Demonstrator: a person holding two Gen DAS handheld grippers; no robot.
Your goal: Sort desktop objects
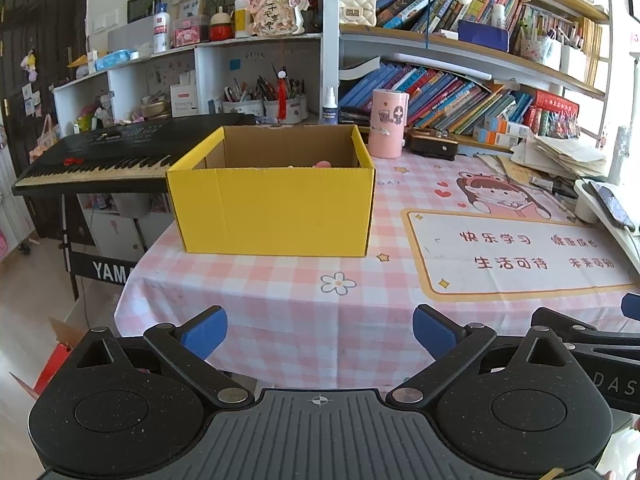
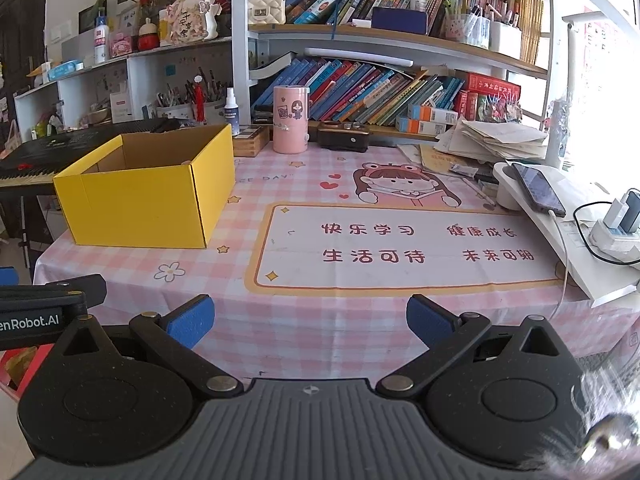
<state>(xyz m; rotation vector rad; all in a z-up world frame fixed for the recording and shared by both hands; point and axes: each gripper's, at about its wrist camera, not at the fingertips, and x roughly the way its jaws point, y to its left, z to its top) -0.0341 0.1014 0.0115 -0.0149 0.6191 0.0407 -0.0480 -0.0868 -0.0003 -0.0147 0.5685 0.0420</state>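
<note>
Yellow box sits far-left on desk, something pink inside. Left gripper & right gripper both wide open, empty. Nothing loose nearby imo, so scan before reaching.

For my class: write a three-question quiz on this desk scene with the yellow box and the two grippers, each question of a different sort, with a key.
1. True or false: the yellow box has its top closed.
2. Which thing stands right behind the box's far right corner in the left wrist view? A) the pink cylinder B) the phone C) the keyboard
3. Fill in: the left gripper and the right gripper both have their jaws ____, with nothing between them.

Key:
1. False; the top is open, and something pink shows just over its front edge.
2. A
3. open
</note>
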